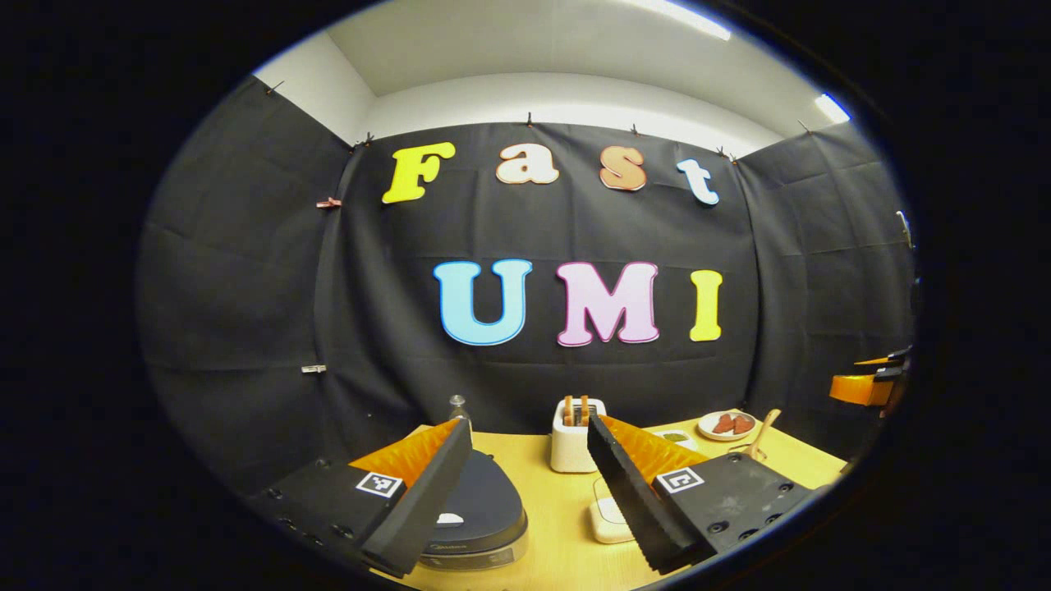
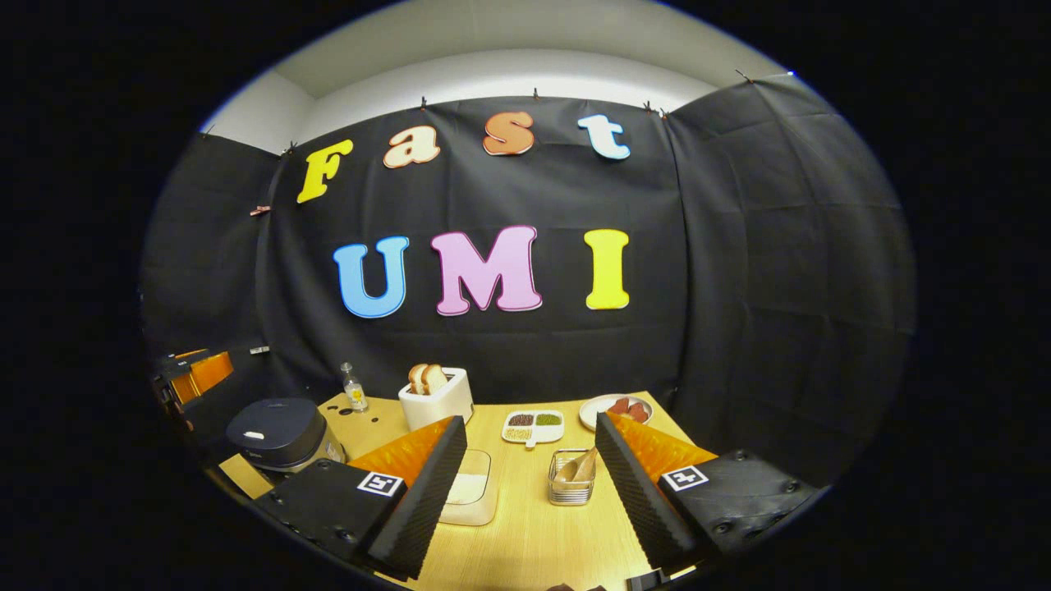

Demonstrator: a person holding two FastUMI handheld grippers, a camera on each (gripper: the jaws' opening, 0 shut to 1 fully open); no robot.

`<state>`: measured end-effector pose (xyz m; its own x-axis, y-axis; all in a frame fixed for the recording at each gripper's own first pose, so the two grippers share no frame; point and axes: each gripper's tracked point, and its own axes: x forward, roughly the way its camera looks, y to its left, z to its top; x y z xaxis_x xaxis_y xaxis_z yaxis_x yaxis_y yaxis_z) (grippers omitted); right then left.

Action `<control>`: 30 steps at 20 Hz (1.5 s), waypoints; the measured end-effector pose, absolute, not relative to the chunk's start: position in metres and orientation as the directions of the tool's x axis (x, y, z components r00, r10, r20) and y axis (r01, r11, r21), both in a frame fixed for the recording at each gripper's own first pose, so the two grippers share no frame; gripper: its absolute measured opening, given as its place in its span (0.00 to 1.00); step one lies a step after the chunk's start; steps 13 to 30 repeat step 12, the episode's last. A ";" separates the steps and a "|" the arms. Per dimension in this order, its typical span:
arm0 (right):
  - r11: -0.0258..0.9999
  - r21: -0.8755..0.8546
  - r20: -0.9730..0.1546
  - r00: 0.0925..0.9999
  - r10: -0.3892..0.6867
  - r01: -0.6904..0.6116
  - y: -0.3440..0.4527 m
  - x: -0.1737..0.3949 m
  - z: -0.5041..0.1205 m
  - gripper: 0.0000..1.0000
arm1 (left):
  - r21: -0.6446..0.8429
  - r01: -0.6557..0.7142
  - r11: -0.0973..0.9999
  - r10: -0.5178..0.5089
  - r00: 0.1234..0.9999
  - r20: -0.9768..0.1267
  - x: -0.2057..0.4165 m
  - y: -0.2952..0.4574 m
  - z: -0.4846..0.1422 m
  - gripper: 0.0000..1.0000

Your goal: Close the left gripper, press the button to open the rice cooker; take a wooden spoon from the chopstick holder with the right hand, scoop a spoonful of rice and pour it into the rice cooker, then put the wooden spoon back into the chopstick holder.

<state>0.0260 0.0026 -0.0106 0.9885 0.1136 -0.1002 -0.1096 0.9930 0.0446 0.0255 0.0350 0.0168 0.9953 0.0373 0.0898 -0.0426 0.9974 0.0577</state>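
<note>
Left gripper (image 1: 525,484) is held level over the near edge of the wooden table (image 1: 566,525), aimed at the back wall, its 2 fingers spread wide w/ nothing between them. The rice cooker (image 1: 480,513) sits just under and behind its left finger, lid down, partly hidden. A white toaster (image 1: 575,439) stands mid-table beyond the gap; a plate (image 1: 727,425) of reddish food lies far right.

Right gripper (image 2: 530,484) is likewise level and apart from everything, fingers wide open, holding nothing. Between its fingers, on the table: a clear container of rice (image 2: 468,492) just beside the left finger, and the wire chopstick holder (image 2: 572,478) w/ the wooden spoon (image 2: 585,465) in it, approx upright, though small and hard to make out. The rice cooker shows at far left in the right gripper view, closed. The left gripper also appears there at the left edge.
</note>
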 end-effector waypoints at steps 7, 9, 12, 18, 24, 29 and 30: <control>1.000 0.000 -0.080 0.997 0.005 -0.005 0.001 -0.012 -0.010 0.98 | 0.027 -0.026 0.999 0.023 0.995 0.094 0.001 0.030 0.008 0.96; 0.999 0.023 -0.084 0.996 -0.024 0.026 0.005 -0.010 -0.015 0.98 | -0.017 -0.032 0.999 0.033 0.997 0.070 0.004 0.029 -0.001 0.96; 0.999 0.019 -0.084 0.996 -0.026 0.028 0.003 -0.008 -0.016 0.99 | -0.044 -0.052 0.998 0.053 0.998 0.026 0.006 0.028 -0.017 0.97; 0.999 0.019 -0.084 0.996 -0.026 0.028 0.003 -0.008 -0.016 0.99 | -0.044 -0.052 0.998 0.053 0.998 0.026 0.006 0.028 -0.017 0.97; 0.999 0.019 -0.084 0.996 -0.026 0.028 0.003 -0.008 -0.016 0.99 | -0.044 -0.052 0.998 0.053 0.998 0.026 0.006 0.028 -0.017 0.97; 0.999 0.019 -0.084 0.996 -0.026 0.028 0.003 -0.008 -0.016 0.99 | -0.044 -0.052 0.998 0.053 0.998 0.026 0.006 0.028 -0.017 0.97; 0.999 0.019 -0.084 0.996 -0.026 0.028 0.003 -0.008 -0.016 0.99 | -0.044 -0.052 0.998 0.053 0.998 0.026 0.006 0.028 -0.017 0.97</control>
